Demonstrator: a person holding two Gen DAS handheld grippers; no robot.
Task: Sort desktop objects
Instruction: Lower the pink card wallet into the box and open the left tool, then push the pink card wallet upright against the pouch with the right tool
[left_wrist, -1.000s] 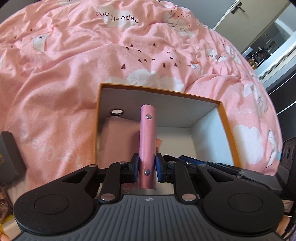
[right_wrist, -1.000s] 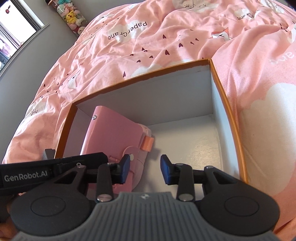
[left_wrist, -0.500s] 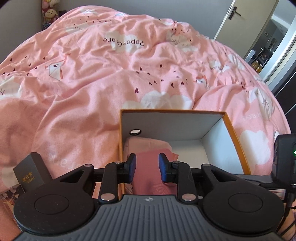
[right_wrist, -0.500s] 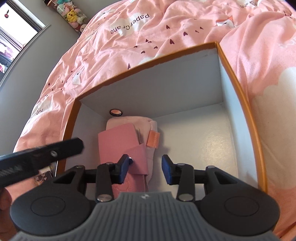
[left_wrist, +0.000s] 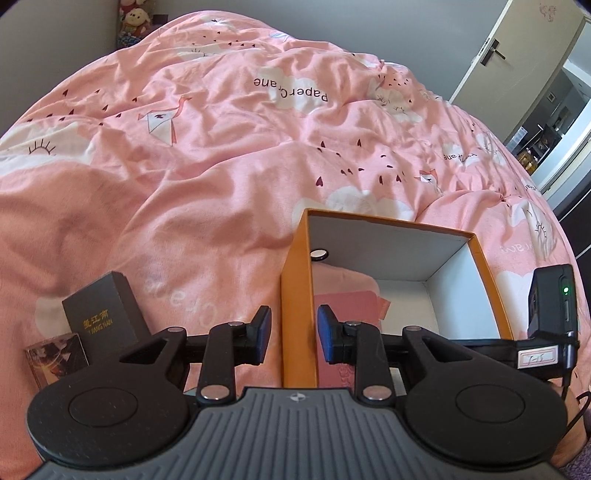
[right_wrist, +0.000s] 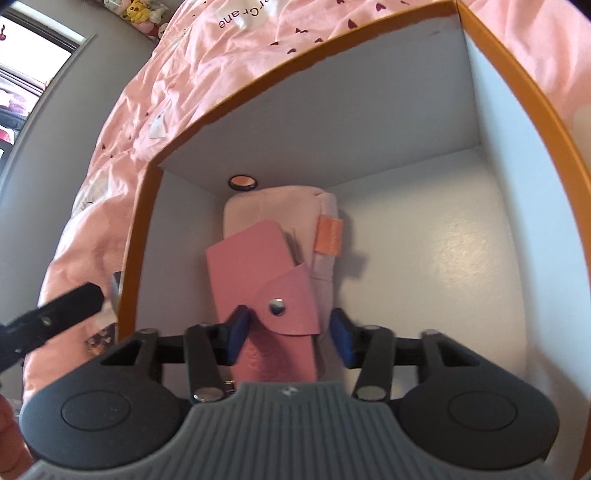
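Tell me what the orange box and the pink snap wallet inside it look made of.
Orange box: likely rigid cardboard, matte; thin straight walls, orange outside, plain white inside. Pink snap wallet: looks like leather or faux leather, smooth with slight sheen, folded flap closed by a metal snap. It lies on a paler pink pouch, seemingly soft fabric.

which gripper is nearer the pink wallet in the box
Right. The right gripper is inside the box, open around the pink wallet; the left gripper straddles the box's left wall.
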